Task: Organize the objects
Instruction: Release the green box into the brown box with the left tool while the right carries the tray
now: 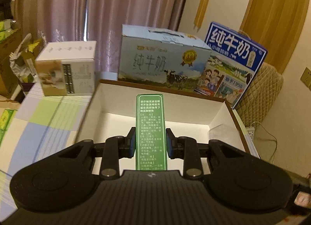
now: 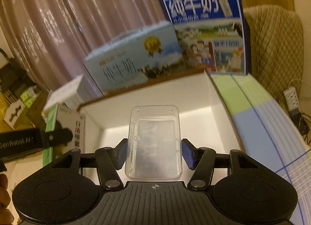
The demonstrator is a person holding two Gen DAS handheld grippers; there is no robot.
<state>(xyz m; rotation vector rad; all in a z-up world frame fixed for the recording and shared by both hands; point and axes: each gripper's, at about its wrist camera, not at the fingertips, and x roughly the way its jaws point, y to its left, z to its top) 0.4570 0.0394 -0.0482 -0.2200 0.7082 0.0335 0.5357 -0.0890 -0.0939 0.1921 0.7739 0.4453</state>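
Left gripper (image 1: 149,143) clamps green carton (image 1: 150,127) above white box (image 1: 116,96); right gripper (image 2: 154,153) clamps clear case (image 2: 154,141).

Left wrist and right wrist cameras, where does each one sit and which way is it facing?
Left wrist view: rides on the left tongs, looking forward over the white open cardboard box; the tongs clamp a green printed carton.
Right wrist view: rides on the right tongs, facing the same box; they hold a clear plastic case; the left tongs show at left.
Shared: box, pale blue milk carton, dark blue milk carton.
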